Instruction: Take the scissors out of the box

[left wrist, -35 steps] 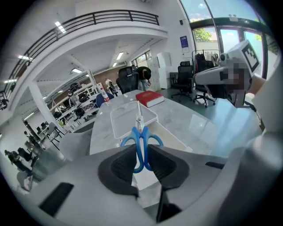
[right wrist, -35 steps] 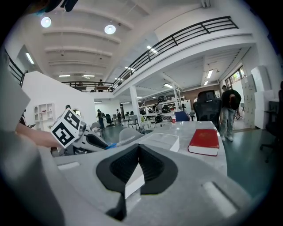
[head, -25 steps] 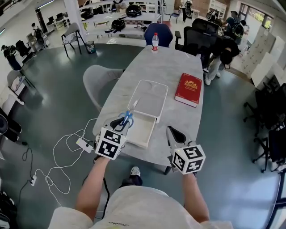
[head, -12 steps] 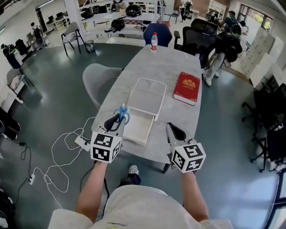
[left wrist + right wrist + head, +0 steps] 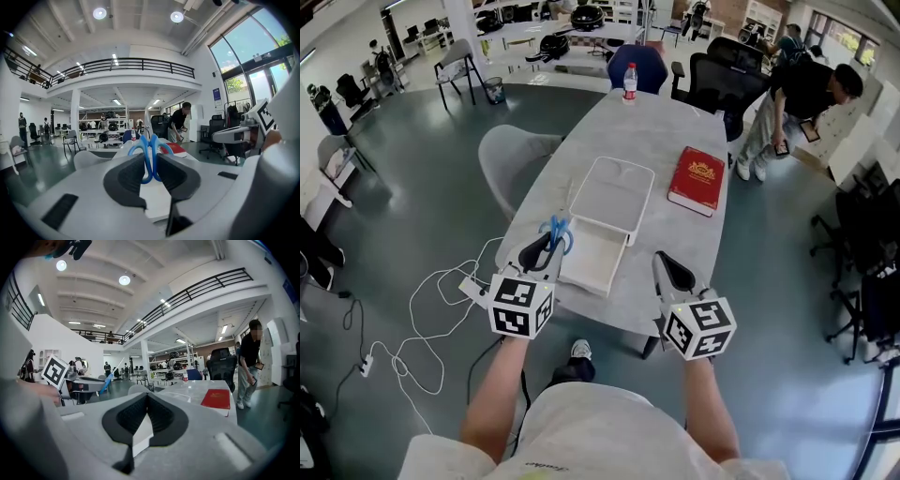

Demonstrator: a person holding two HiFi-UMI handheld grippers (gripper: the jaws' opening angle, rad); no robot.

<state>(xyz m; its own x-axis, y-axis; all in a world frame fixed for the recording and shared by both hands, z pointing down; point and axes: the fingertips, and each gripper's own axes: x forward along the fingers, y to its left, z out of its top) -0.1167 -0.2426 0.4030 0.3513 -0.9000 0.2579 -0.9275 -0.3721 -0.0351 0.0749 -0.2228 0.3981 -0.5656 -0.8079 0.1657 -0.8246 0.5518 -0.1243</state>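
Blue-handled scissors (image 5: pixel 555 231) hang above the table's near left edge, just left of the open white box (image 5: pixel 592 272). My left gripper (image 5: pixel 542 249) is shut on them. In the left gripper view the blue loops (image 5: pixel 136 147) stand upright between the dark pads of that gripper (image 5: pixel 150 157), with the blade pointing up and away. My right gripper (image 5: pixel 671 270) hovers to the right of the box, shut with nothing in it; its pads meet at the tip (image 5: pixel 146 398). The right gripper view shows the scissors (image 5: pixel 107 380) at its left.
The box's lid (image 5: pixel 616 192) lies just behind the tray on the grey table (image 5: pixel 661 141). A red book (image 5: pixel 697 180) lies to the right, and a water bottle (image 5: pixel 629 84) stands at the far end. A grey chair (image 5: pixel 511 155) and floor cables (image 5: pixel 441 300) are on the left; a person (image 5: pixel 806 94) stands far right.
My left gripper has lifted the scissors up and leftwards off the box's near left corner, and has rolled a little. The right gripper has stayed where it was.
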